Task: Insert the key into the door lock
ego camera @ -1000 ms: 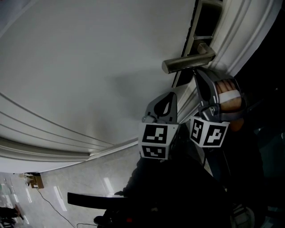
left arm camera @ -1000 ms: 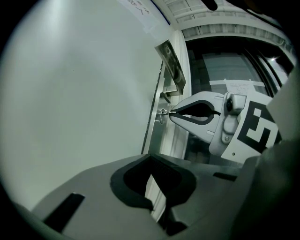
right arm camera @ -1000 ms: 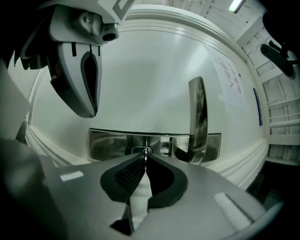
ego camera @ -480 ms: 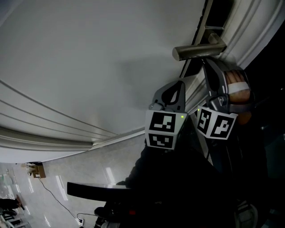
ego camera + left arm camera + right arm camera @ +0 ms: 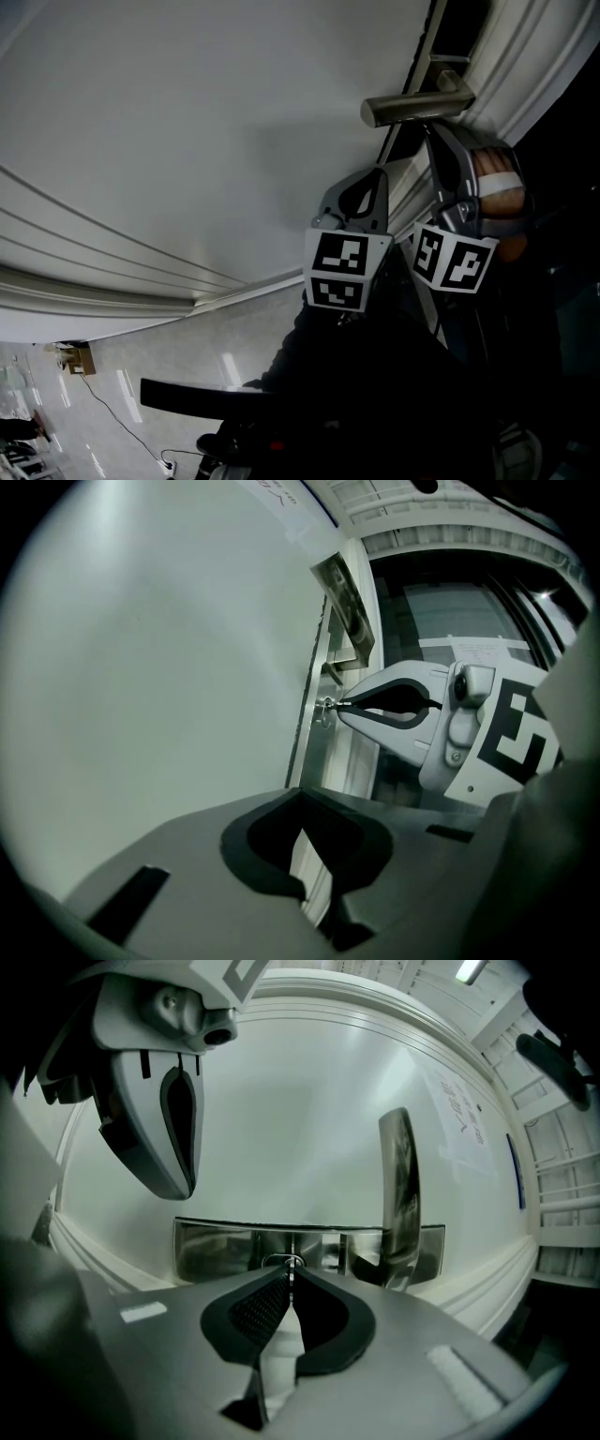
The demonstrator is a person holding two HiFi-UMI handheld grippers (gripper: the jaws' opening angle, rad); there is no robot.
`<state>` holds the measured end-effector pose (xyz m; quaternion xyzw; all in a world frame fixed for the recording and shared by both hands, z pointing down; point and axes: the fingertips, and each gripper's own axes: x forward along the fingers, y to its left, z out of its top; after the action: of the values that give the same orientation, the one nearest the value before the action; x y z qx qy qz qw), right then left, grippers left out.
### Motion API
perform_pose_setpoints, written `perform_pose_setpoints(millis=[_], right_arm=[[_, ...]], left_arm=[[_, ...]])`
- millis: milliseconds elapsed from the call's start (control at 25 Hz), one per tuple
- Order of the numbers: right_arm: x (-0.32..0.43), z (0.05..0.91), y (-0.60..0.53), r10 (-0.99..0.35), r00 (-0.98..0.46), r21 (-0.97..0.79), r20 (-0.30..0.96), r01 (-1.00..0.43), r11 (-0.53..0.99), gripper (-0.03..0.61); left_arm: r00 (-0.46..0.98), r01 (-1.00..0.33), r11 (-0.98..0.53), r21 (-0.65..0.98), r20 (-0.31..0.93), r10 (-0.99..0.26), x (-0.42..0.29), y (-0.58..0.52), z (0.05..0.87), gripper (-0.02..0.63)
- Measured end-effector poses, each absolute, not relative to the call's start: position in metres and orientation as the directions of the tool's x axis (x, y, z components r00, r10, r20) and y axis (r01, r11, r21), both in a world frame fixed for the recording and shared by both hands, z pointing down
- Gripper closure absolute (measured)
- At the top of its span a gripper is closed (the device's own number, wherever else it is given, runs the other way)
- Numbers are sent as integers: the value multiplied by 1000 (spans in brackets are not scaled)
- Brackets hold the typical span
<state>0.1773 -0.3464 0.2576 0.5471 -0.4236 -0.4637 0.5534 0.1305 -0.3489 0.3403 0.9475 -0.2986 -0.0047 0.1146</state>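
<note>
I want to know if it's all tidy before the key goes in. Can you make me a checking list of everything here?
Surface: white door, plain.
Job's things: key at the lock in a metal plate; how deep it is cannot be told. Handle next to it.
Clutter: nothing seen.
Grippers: right gripper jaws shut on the key; left gripper jaws shut, empty, beside the right one.
Cables: one thin cable on the floor, far off.
Surroundings: shiny floor; dark past the door edge.

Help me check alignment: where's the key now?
Right gripper view, centre: the key is pinched in the right gripper, tip at the lock plate, left of the handle.
</note>
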Motion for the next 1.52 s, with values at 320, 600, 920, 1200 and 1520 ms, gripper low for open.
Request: perform_pose_setpoints(millis=[320, 600, 920, 1200, 1520], right_arm=[[178, 257, -346, -977, 210, 998, -43, 52, -33, 566], [178, 259, -347, -977, 207, 998, -42, 48, -33, 566], [178, 259, -347, -978, 200, 998, -49, 51, -39, 565], [179, 260, -347, -980, 190, 998, -58, 43, -51, 563], [179, 257, -345, -983, 176, 998, -59, 33, -54, 561]], left_arm=[[815, -575, -789, 216, 64, -576, 128, -347, 341, 612], [813, -578, -788, 211, 65, -579, 128, -347, 341, 612], [807, -587, -784, 204, 66, -587, 126, -347, 341, 612], [804, -588, -777, 224, 60, -591, 122, -347, 340, 612], [794, -602, -769, 216, 60, -605, 116, -346, 336, 612]])
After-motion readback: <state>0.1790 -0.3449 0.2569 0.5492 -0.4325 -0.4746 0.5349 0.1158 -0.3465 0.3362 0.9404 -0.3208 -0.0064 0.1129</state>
